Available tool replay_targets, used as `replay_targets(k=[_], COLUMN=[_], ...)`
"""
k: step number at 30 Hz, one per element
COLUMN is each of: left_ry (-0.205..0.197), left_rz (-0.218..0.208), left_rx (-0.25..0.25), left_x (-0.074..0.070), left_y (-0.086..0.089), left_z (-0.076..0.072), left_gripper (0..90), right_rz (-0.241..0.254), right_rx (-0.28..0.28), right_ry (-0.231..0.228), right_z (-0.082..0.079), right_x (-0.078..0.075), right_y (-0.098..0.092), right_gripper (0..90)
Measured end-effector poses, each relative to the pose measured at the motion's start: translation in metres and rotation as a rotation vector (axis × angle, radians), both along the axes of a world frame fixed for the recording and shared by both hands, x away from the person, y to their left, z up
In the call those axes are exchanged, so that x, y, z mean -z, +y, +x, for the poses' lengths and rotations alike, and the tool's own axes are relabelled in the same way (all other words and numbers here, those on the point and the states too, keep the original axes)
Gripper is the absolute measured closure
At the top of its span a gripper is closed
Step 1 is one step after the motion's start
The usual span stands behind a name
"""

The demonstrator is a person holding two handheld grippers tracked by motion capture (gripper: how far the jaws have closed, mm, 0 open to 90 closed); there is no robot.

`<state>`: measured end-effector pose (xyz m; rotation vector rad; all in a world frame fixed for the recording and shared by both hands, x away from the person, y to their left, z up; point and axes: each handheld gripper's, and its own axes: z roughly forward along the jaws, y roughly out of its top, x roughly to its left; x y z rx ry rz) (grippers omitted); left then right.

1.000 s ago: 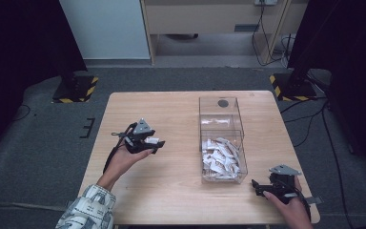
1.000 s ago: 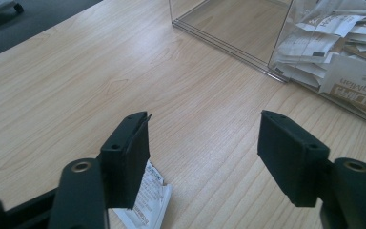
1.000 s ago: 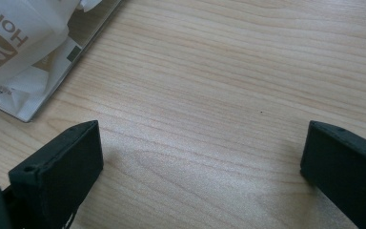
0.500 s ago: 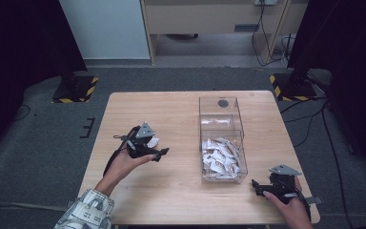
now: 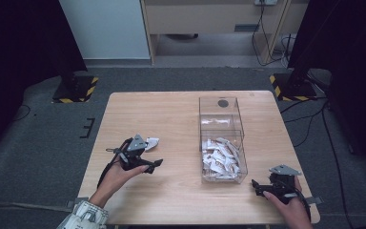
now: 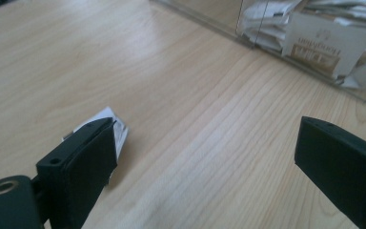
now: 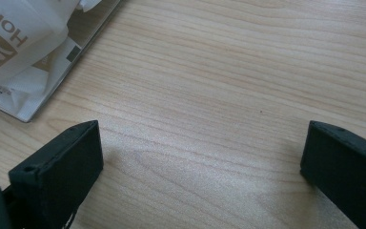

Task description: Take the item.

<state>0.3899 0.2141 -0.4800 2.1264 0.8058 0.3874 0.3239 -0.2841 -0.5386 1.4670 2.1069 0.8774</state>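
White packet (image 5: pixel 151 142) lying free beside left gripper (image 5: pixel 153 164), jaws just spread, right gripper (image 5: pixel 256 186) jaws spread

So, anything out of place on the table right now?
One white packet lies loose on the table by the left tongs, apart from the rest in the clear box. The tongs' jaws have just been opening and hold nothing. Nothing looks spilled or damaged.

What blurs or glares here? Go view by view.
High view: sharp, evenly lit table, dark room edges. Left gripper view: jaws close and soft, clear box blurred, pale sheen on wood. Right gripper view: packets out of focus, bright sheen and faint shadow between the jaws.
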Motion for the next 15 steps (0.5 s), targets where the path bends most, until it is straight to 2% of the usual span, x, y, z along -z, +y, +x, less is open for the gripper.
replay_targets(k=[3, 8, 15], left_ry=[0.019, 0.033, 0.071], left_rz=[0.009, 0.063, 0.093], left_rx=[-0.016, -0.015, -0.055], left_x=[0.009, 0.016, 0.028], left_y=[0.008, 0.019, 0.045], left_z=[-0.006, -0.014, -0.026], left_gripper=[6.2, 5.7, 5.2], right_rz=[-0.001, -0.003, -0.002], right_rx=[0.0, 0.0, 0.001], right_ry=[-0.001, -0.001, -0.001], right_z=[0.0, 0.0, 0.0], right_x=[0.0, 0.0, 0.0], right_y=[0.0, 0.0, 0.0], right_gripper=[0.8, 0.8, 0.8])
